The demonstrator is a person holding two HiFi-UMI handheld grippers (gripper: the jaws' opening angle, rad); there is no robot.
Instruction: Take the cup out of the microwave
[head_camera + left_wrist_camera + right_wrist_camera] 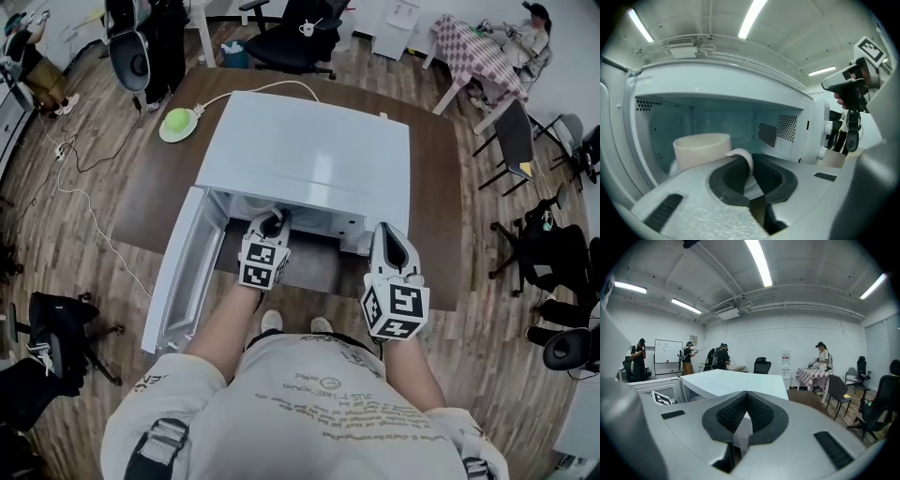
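1. right now my left gripper (271, 223) reaches into the open microwave (309, 150) at the middle of the head view; its jaws are clamped on the handle (743, 157) of the cup (702, 149)
2. the cup stands upright inside the cavity, lower left of the left gripper view
3. my right gripper (746, 404) hangs outside the microwave, lower right in the head view; jaws pressed together on nothing
4. the door (183, 272) hangs swung open at the left
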